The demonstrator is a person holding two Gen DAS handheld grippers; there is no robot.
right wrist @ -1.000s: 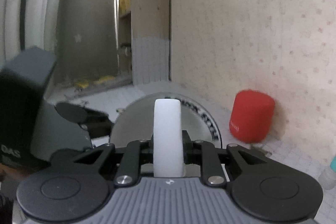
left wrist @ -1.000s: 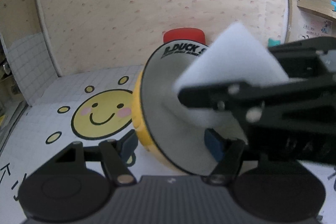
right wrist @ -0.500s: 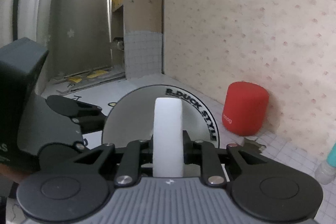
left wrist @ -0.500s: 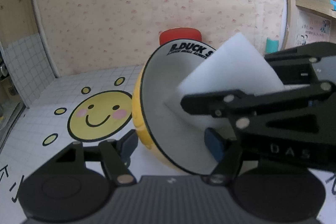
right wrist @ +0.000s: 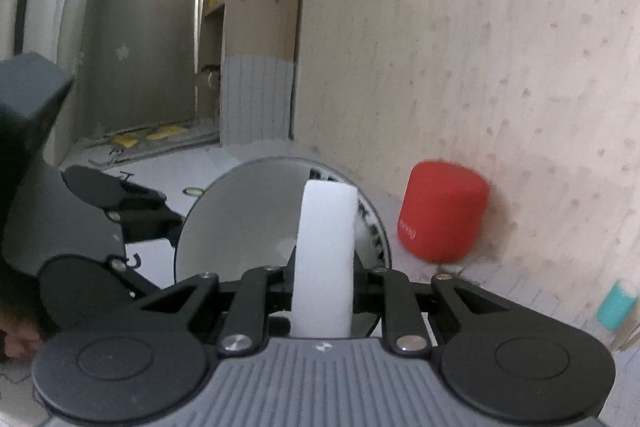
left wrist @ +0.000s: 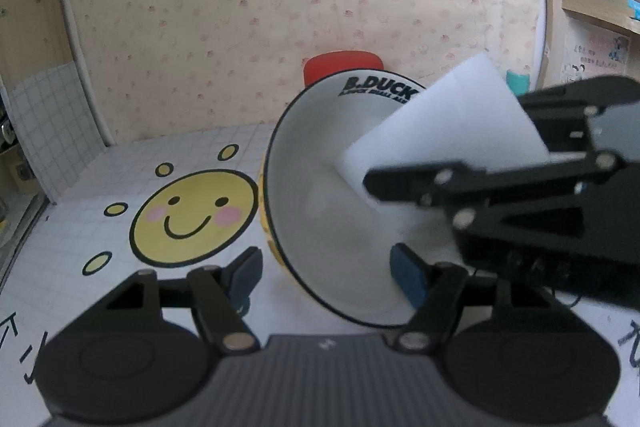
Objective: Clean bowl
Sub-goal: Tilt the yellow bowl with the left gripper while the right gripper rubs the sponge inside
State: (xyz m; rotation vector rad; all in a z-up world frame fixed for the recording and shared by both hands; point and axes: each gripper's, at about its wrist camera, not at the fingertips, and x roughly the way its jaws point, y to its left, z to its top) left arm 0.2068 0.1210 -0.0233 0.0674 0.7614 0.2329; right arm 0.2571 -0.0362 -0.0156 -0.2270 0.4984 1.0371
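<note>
Sponge (right wrist: 324, 259) now further right in tilted bowl (left wrist: 320, 203), pinched by right gripper (right wrist: 322, 291); bowl clasped between left gripper (left wrist: 326, 273) fingers.

Red cylinder (left wrist: 342, 63) mostly hidden behind bowl (left wrist: 320, 211), bowl rim lettering partly covered by white sponge (left wrist: 444, 131), teal object (right wrist: 616, 303) blurred.

The left tool (left wrist: 328, 273) was matte black, with a ribbed grey body, two round black discs either side, and linkage bars pinned by silver screws. Its fingers (left wrist: 408, 277) carried dark blue pads. The right tool (right wrist: 322, 291) was built the same: ribbed grey housing with a small white mark at its front edge, black discs, triangular cut-outs in the arms, and bright rivets at the joints.
</note>
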